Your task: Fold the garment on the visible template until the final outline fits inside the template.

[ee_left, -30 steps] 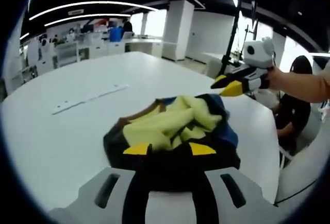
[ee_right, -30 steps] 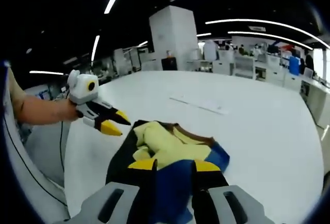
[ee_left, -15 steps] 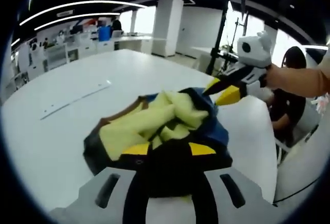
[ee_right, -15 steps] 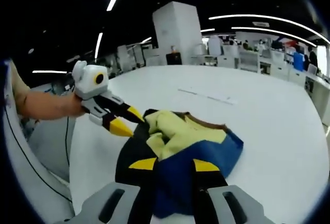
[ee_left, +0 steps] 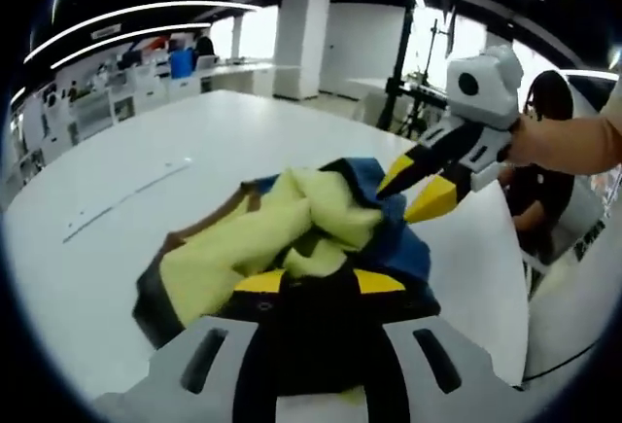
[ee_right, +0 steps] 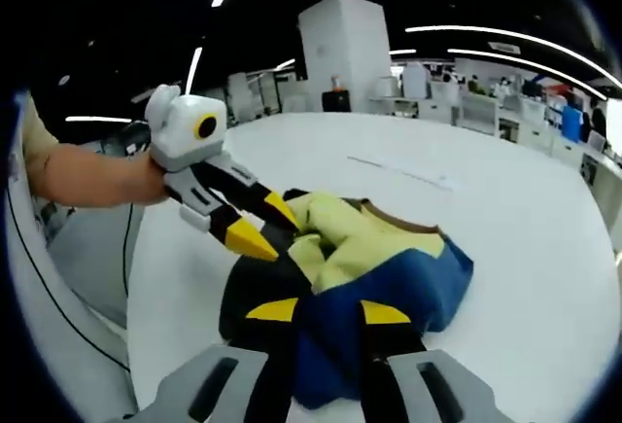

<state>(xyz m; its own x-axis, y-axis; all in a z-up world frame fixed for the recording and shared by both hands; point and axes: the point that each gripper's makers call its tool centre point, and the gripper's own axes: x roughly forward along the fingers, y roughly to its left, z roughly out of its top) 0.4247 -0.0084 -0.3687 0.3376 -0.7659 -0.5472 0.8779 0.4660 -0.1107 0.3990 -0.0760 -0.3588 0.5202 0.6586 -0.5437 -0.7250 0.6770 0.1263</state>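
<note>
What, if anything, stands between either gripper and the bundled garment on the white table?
Nothing visible does. The left gripper has its open yellow tips right at the garment, and the right gripper reaches its far edge the same way, jaws apart. Around the garment the white table holds just a thin white strip lying well off to one side.

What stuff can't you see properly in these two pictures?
- Template outline: not to be made out on the white table in either view.
- Garment shape: bunched up, so its type is unclear; its near edge sits behind the left claw in the left gripper view.
- Right claw grip: in the right gripper view its tips overlap the cloth, contact unclear.
- White strip: too small to identify.
- Background desks: blurred by the fisheye.
</note>
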